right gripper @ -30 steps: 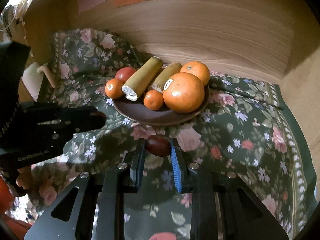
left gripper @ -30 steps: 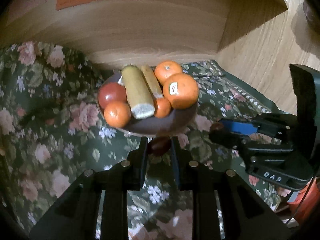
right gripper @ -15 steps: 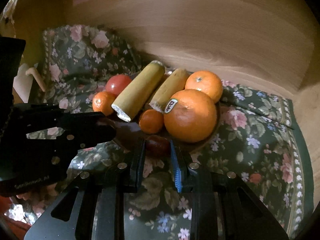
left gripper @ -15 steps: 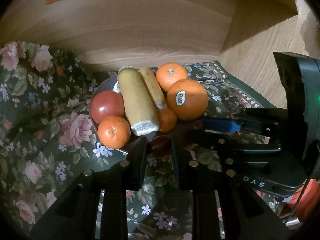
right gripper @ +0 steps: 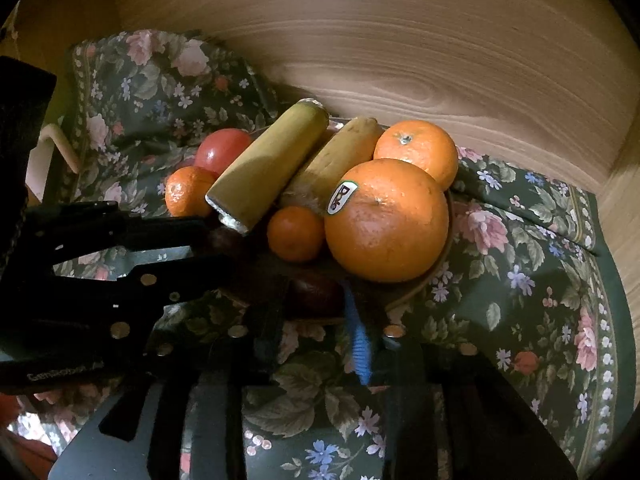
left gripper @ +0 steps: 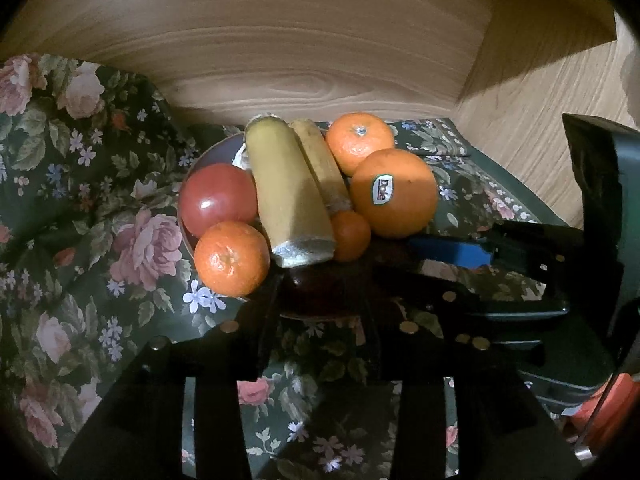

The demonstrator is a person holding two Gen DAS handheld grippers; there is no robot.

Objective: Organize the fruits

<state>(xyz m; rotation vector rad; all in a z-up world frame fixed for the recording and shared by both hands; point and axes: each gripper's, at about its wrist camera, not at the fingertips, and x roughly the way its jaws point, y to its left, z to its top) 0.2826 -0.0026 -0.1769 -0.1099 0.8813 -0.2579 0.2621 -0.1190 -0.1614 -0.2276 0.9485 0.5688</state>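
A dark brown plate [left gripper: 208, 152] [right gripper: 424, 284] holds a red tomato [left gripper: 218, 198], two cut bananas [left gripper: 288, 192], a big stickered orange [right gripper: 386, 220] and several tangerines [left gripper: 232, 258]. My left gripper [left gripper: 320, 292] is shut on a small dark red fruit [left gripper: 316, 290] at the plate's near edge. My right gripper [right gripper: 316, 292] is shut on another small dark red fruit [right gripper: 316, 290] at the plate's near rim. Each gripper shows in the other's view, the right [left gripper: 404, 258] and the left [right gripper: 218, 236].
A dark floral cloth [left gripper: 100, 240] [right gripper: 520, 280] covers the surface and bunches up at the left. A wooden wall [left gripper: 280, 40] stands close behind the plate, with a wooden side panel [left gripper: 540, 120] at the right.
Both grippers have moved forward with their dark fruits, from the cloth in front of the plate up to its near rim. The plate looms larger.
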